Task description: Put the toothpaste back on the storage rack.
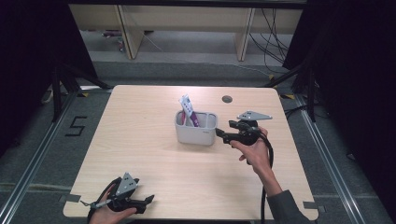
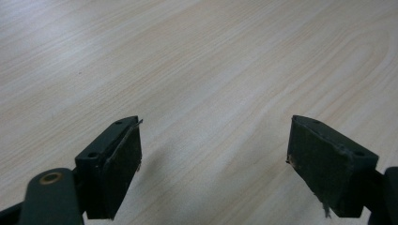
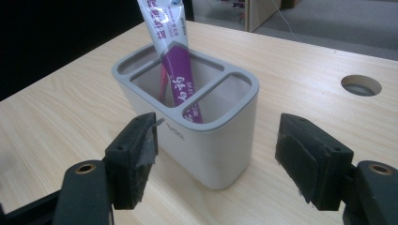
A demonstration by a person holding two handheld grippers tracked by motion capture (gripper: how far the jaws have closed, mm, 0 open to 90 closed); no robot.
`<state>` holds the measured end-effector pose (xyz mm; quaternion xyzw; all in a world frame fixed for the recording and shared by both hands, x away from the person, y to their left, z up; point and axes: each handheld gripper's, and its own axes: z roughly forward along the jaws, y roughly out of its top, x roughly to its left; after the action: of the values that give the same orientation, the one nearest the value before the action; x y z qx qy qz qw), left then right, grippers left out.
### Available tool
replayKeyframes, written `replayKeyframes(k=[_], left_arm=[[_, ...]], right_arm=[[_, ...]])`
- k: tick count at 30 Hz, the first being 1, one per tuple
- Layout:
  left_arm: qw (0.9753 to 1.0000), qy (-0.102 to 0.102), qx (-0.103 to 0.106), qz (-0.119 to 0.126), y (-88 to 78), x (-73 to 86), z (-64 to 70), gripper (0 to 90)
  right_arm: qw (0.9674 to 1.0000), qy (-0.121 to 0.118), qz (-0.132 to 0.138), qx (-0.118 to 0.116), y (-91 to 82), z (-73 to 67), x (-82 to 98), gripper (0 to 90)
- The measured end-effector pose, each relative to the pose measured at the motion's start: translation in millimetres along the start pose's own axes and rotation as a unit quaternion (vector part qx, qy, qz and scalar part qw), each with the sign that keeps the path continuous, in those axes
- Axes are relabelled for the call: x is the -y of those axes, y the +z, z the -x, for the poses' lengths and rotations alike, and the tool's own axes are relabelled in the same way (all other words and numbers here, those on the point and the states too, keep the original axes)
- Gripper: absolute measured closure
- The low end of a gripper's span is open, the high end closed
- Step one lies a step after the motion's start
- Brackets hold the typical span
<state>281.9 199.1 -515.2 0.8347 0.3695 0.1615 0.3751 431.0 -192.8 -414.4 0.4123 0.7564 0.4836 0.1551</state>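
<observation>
At the table's near left corner, the left hand (image 1: pixel 106 212) holds the left gripper (image 1: pixel 148 199) low over the bare table (image 1: pixel 140 154), jaws spread wide with nothing between them. Farther in on the right, the right hand (image 1: pixel 256 150) reaches forward from a raised forearm, aiming the right gripper (image 1: pixel 217 135) leftward at the grey holder (image 1: pixel 196 133); its jaws stand apart, just short of the holder's end. A purple-and-white toothpaste tube (image 3: pixel 171 51) leans in the holder's middle compartment.
</observation>
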Motion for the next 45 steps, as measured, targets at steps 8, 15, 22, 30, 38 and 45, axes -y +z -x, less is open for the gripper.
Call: replayKeyframes(k=[8,15,22,30,38,45], left_arm=[[1.0,-0.001,0.0,0.0,-0.4,-0.1,-1.1,17.6],[1.0,-0.003,-0.004,-0.001,-0.8,-1.0,-2.4,17.6],[0.9999,-0.008,-0.01,0.001,0.9,-0.5,-4.2,17.6],[0.9999,-0.011,-0.011,-0.001,-0.8,-0.3,-3.3,17.6],[1.0,-0.006,-0.006,0.0,-0.9,0.0,-2.4,17.6],[1.0,-0.004,-0.005,0.001,0.5,-0.7,-1.1,17.6]], right_arm=[[0.9999,-0.001,-0.012,-0.008,-0.1,0.9,8.4,27.7],[0.9997,0.002,-0.018,-0.013,-0.8,1.9,12.4,26.2],[0.9997,0.008,-0.022,-0.008,0.4,2.7,19.7,24.3],[0.9993,0.0,-0.033,-0.016,-1.2,-0.2,24.9,22.9],[0.9989,0.008,-0.043,-0.014,-1.5,-2.6,31.8,22.7],[0.9987,0.009,-0.048,-0.013,-7.8,-5.4,39.9,22.4]])
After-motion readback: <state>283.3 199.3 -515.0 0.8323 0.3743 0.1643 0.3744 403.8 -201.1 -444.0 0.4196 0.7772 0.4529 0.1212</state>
